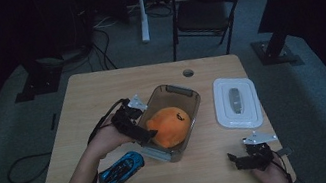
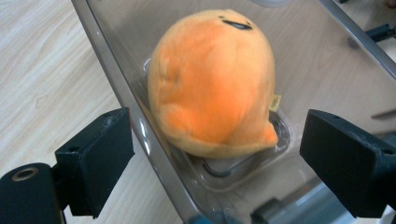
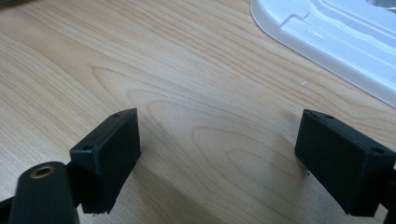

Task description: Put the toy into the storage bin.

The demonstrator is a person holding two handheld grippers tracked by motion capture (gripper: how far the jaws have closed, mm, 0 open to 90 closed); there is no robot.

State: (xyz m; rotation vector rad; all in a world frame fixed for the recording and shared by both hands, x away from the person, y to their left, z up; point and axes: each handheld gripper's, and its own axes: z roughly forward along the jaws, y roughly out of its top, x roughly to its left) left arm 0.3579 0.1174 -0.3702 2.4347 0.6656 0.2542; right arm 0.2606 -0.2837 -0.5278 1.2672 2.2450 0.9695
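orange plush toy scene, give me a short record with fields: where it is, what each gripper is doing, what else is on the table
plush toy: orange plush toy lies inside the clear container
left gripper: left gripper at the container's near-left rim, jaws open wide, one on each side of the container wall, pads not touching the toy
right gripper: right gripper low over bare table near the front right corner, jaws open, nothing between them
lid: white lid lies flat to the right of the container
other: blue toy car near the front edge, left of the container
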